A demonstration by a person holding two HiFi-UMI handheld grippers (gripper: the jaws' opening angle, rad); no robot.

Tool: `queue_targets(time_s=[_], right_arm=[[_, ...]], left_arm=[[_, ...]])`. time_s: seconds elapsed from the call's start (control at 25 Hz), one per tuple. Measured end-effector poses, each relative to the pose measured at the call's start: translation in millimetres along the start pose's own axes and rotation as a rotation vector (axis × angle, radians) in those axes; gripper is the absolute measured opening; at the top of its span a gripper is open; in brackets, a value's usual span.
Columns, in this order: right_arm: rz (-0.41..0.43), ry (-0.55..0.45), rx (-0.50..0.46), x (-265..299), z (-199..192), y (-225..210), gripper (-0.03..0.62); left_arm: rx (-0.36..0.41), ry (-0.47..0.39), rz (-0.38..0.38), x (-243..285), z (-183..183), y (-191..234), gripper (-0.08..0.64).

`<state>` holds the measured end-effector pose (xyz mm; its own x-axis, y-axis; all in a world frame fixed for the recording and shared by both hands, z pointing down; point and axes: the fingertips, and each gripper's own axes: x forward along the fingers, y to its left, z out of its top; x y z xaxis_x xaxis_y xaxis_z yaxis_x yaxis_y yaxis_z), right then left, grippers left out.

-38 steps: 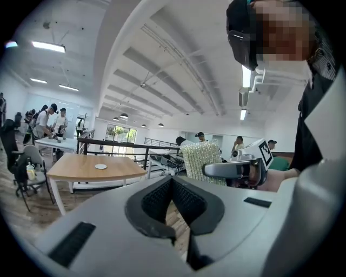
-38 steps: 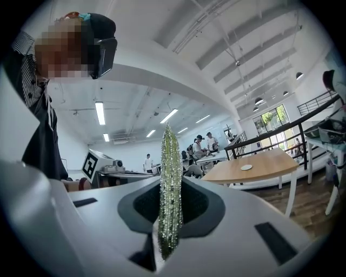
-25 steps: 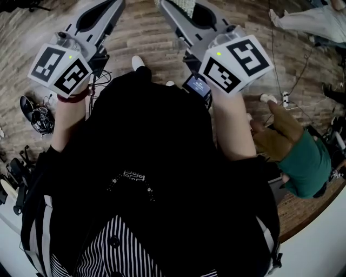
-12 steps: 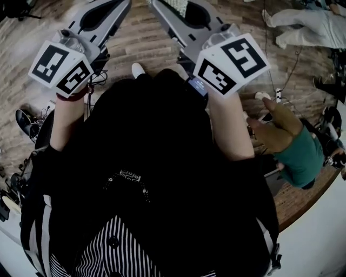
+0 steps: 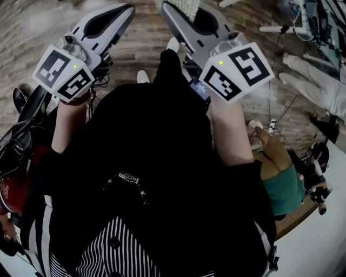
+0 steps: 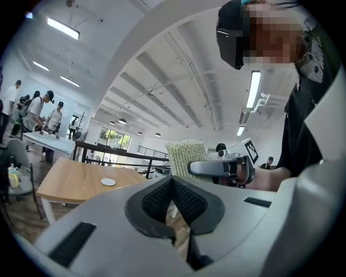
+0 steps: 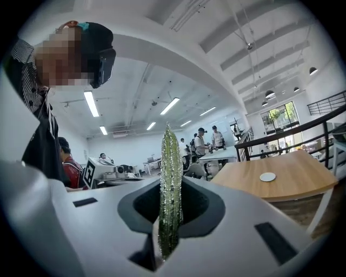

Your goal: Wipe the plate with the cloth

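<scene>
My right gripper (image 7: 171,186) is shut on a green-white knobbly cloth (image 7: 170,162), which stands edge-on between its jaws. The cloth (image 5: 185,6) pokes out at the top of the head view, and the left gripper view shows the cloth (image 6: 186,156) flat-on with the right gripper (image 6: 219,169) clamped across it. My left gripper (image 6: 172,182) is shut with nothing in it; in the head view the left gripper (image 5: 125,10) is raised beside the right gripper (image 5: 166,7). A small white plate (image 7: 267,177) lies on a wooden table (image 7: 292,186) some way off; the plate (image 6: 108,182) also shows in the left gripper view.
A person in a teal top (image 5: 281,186) crouches on the wood floor at my right. Cables and gear (image 5: 19,135) lie at my left. Black railings (image 6: 108,154) and other people at tables (image 6: 38,116) stand beyond the wooden table (image 6: 70,181).
The floor under me has shifted as I turned; the person in teal now shows lower right. Both grippers stay raised, the cloth still in the right one.
</scene>
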<state>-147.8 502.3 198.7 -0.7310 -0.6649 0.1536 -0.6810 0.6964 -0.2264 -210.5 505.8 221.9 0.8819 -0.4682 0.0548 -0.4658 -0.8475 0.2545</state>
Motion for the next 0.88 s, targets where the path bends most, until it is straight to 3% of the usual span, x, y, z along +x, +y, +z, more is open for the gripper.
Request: queue_targets(time_s=[0.16, 0.32, 0.6, 0.88], right_arm=[[0.056, -0.020, 0.003, 22.3, 14.1, -18.3, 0.049], [0.081, -0.025, 0.000, 40.2, 28.3, -48.2, 0.049], [0.094, -0.030, 0.018, 48.6, 65.4, -149.0, 0.049], [0.096, -0.046, 0.068, 60.5, 84.7, -226.8, 0.049]], left_arm=[[0.015, 0.006, 0.047, 11.9, 11.5, 20.6, -0.005], [0.016, 0.006, 0.037, 38.4, 24.6, 39.4, -0.005], [0.022, 0.016, 0.027, 131.3, 60.9, 74.7, -0.005], [-0.001, 0.056, 0.058, 199.0, 70.0, 111.6, -0.005]])
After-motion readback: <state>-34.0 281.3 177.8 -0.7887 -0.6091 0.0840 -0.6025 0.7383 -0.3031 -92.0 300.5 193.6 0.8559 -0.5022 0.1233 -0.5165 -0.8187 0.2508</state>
